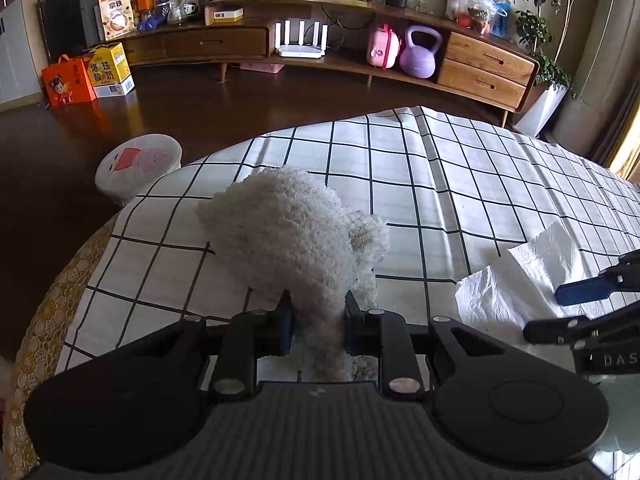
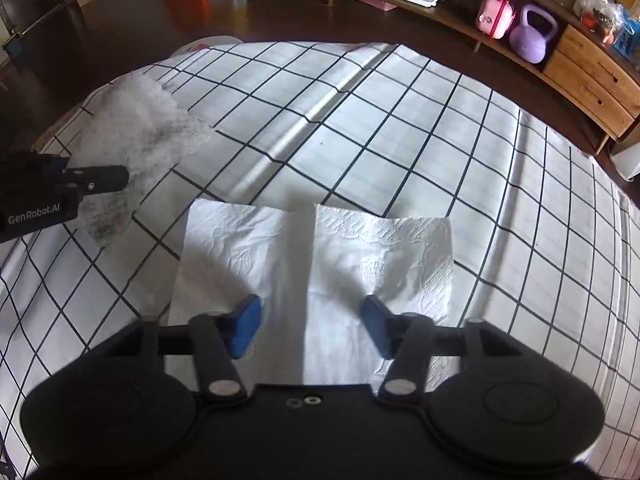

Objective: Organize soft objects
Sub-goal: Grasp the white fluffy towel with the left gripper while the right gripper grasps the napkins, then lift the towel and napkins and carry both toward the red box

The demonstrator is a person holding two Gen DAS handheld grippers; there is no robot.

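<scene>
Left gripper (image 1: 316,300) clamping plush toy (image 1: 292,232), right gripper (image 2: 312,320) parted over tissue (image 2: 320,256)

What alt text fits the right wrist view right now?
The right gripper hangs with its jaws apart over a white tissue on the checked cloth. At far left, the left gripper holds a fluffy white toy.
</scene>
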